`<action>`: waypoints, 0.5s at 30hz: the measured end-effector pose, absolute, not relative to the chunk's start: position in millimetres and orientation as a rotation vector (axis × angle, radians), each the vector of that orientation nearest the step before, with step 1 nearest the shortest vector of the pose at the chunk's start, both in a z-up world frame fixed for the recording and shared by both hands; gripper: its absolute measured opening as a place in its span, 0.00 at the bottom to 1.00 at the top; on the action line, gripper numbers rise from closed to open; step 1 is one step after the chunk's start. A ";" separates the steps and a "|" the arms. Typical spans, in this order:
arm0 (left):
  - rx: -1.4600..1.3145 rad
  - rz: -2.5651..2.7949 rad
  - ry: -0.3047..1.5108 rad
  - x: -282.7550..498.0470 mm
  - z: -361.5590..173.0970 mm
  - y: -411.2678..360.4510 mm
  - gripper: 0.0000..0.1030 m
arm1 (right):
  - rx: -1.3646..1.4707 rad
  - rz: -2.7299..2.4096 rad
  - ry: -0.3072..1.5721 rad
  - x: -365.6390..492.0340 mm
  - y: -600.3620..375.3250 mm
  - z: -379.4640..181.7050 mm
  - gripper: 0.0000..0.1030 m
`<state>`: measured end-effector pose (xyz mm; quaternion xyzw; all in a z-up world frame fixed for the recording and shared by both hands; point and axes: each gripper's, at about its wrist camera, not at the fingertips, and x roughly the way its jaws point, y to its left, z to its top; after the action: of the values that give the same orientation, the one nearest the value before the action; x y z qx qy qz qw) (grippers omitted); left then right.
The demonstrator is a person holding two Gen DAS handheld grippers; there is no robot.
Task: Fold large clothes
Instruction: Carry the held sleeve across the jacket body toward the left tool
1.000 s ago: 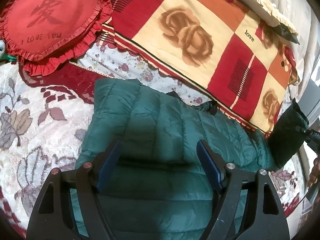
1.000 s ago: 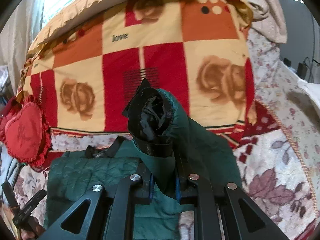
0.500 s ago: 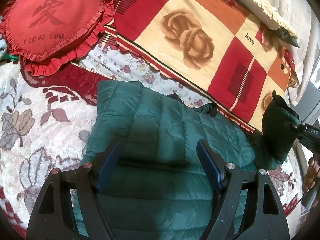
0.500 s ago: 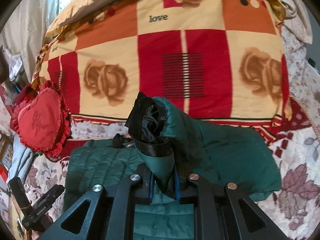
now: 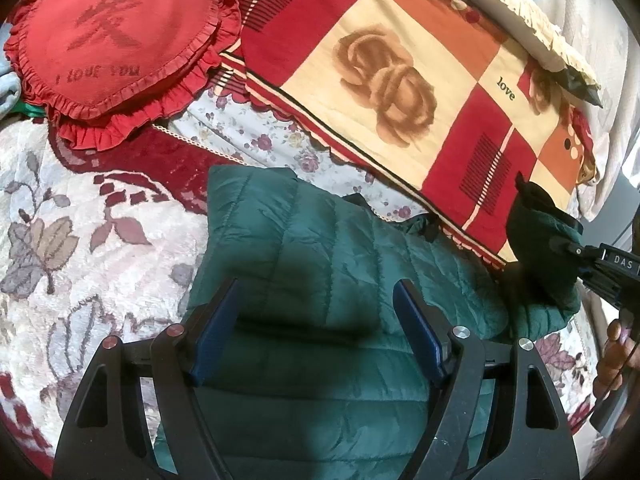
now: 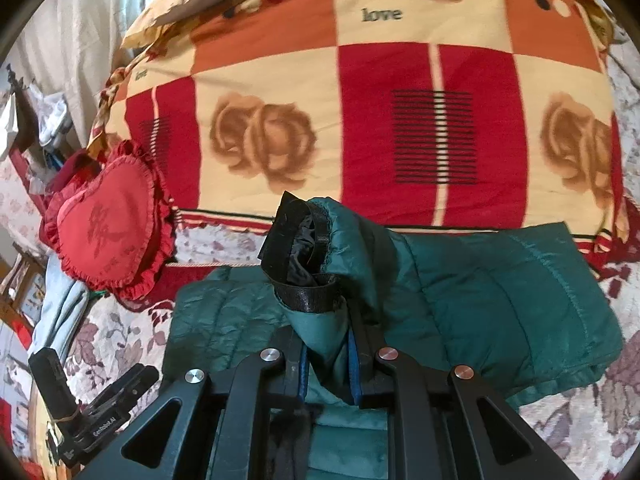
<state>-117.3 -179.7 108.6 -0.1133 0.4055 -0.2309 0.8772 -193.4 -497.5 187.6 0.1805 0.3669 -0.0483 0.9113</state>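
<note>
A dark green quilted jacket (image 5: 320, 264) lies on the flowered bedspread. My left gripper (image 5: 316, 320) hovers open just above its body, with nothing between the blue pads. In the right wrist view my right gripper (image 6: 328, 344) is shut on the jacket's sleeve (image 6: 320, 312), just below the black-lined cuff (image 6: 300, 256), which stands up above the fingers. The sleeve is lifted over the jacket body (image 6: 500, 304). From the left wrist view that raised sleeve (image 5: 540, 256) and the right gripper show at the right edge.
A large checked blanket (image 6: 360, 120) with rose prints rises behind the jacket. A red heart-shaped cushion (image 5: 112, 44) lies at the far left. The flowered bedspread (image 5: 80, 248) stretches left of the jacket. A person's hand (image 5: 616, 356) shows at the right edge of the left wrist view.
My right gripper has carried the sleeve leftward over the jacket, laying more of the sleeve flat to its right. The left gripper has stayed open in place.
</note>
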 end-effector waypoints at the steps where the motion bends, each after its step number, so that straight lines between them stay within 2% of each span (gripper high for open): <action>1: -0.238 -0.481 0.846 -116.8 108.8 -178.7 0.76 | 0.368 -0.093 0.759 -192.0 -494.4 187.1 0.14; 15: -0.275 -0.460 0.846 -110.3 113.6 -161.7 0.76 | 0.347 0.019 0.780 -165.7 -439.3 186.4 0.14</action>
<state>-110.3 -161.7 113.6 -0.1317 0.4055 -0.2204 0.8773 -165.7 -439.3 186.4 0.1682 0.3784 0.0090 0.9102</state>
